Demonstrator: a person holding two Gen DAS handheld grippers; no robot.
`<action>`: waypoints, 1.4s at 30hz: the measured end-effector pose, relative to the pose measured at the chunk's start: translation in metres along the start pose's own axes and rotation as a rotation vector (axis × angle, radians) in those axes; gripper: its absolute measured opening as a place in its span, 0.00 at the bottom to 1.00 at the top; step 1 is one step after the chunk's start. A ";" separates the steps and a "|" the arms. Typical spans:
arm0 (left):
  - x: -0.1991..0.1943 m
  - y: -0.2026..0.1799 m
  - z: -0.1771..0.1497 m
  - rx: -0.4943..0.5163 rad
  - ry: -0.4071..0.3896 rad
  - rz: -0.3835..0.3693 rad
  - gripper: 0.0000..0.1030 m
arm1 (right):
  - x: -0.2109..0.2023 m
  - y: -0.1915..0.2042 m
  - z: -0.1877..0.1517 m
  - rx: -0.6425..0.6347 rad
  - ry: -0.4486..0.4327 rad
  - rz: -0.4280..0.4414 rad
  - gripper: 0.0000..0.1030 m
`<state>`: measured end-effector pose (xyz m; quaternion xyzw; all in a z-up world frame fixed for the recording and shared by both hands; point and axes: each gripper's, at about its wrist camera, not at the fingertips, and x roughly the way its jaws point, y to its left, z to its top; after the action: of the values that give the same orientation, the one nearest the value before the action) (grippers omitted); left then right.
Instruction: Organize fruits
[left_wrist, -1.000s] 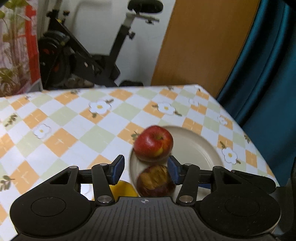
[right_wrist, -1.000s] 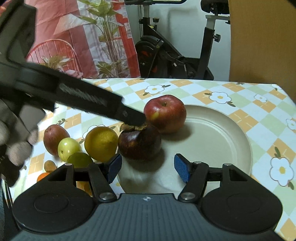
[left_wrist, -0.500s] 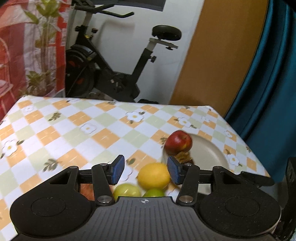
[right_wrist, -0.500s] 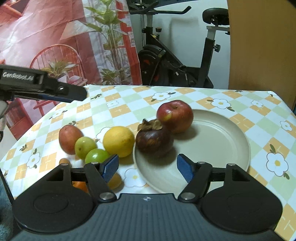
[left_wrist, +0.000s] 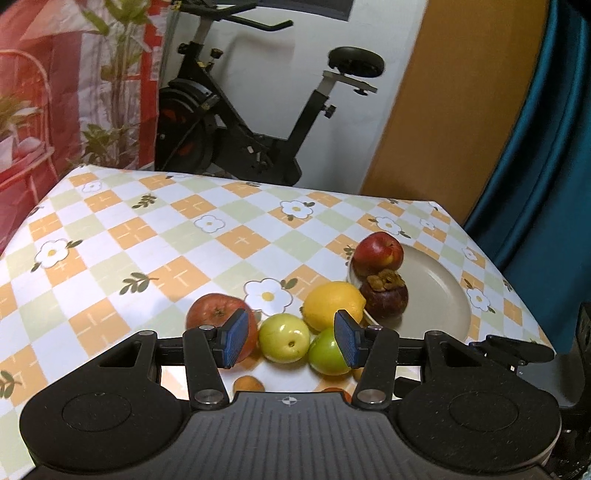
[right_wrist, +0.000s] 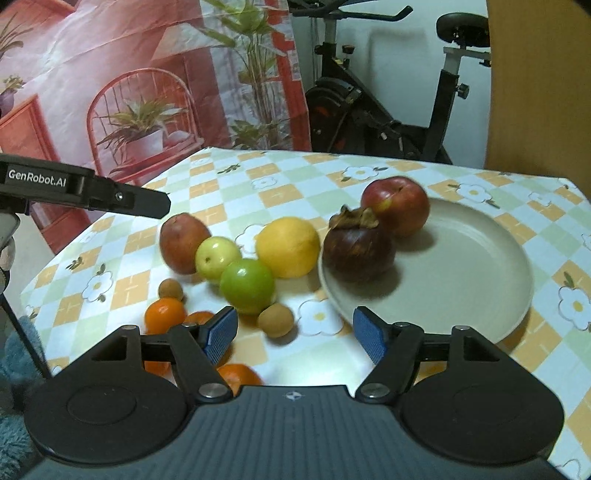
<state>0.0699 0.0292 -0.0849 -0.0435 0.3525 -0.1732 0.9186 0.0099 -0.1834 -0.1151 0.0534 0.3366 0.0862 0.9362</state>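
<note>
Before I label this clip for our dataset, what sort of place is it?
Probably a room in a home: an exercise bike stands behind a table under a flower-check tablecloth, with a teal curtain alongside.

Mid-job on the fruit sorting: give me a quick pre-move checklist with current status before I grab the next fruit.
1. Left tongs empty, pads apart: ok.
2. Right tongs empty, pads apart: ok.
3. Free room on the plate: ok; only the red apple and mangosteen sit at its left edge.
4. Next fruit lined up: ok; pale green fruit shows between the left pads.
5. Neighbours clear of that fruit: not ok; green fruit and lemon crowd it.
</note>
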 end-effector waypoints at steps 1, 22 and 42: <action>-0.001 0.002 -0.001 -0.006 -0.001 0.005 0.52 | 0.000 0.000 -0.001 0.003 0.001 0.000 0.70; 0.005 0.026 -0.035 -0.026 0.034 0.171 0.52 | 0.019 0.014 -0.002 -0.122 0.014 0.026 0.45; 0.032 0.034 -0.042 -0.132 0.100 0.017 0.44 | 0.051 0.011 -0.001 -0.146 0.053 0.043 0.31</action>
<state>0.0735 0.0519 -0.1435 -0.0924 0.4091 -0.1436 0.8963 0.0464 -0.1628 -0.1463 -0.0101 0.3526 0.1319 0.9264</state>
